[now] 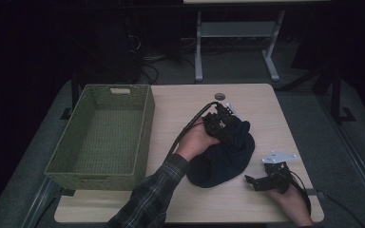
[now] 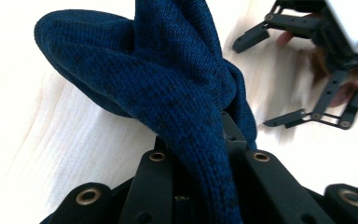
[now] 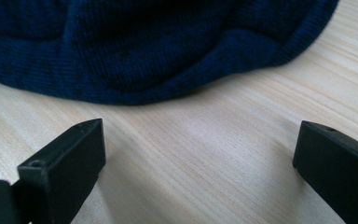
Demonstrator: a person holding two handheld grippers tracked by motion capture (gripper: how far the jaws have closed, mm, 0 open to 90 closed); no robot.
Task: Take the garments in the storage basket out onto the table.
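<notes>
A dark blue knitted hat (image 1: pixel 223 164) lies bunched on the light wooden table, right of centre. My left gripper (image 1: pixel 228 133) sits at the hat's far edge, shut on a fold of it. In the left gripper view that fold (image 2: pixel 168 88) rises out of the closed jaws. My right gripper (image 1: pixel 254 183) rests low on the table just right of the hat, open, with nothing between its jaws. The right gripper view shows bare wood between its two fingertips (image 3: pixel 70 158) and the hat's edge (image 3: pixel 168 60) just beyond them. The left gripper view also shows the open right gripper (image 2: pixel 256 84).
A green woven basket (image 1: pixel 145 133), with nothing in it, stands along the table's left side. A round grommet (image 1: pixel 219 96) is set in the table near its far edge. A desk frame (image 1: pixel 198 52) and cables stand on the dark floor behind.
</notes>
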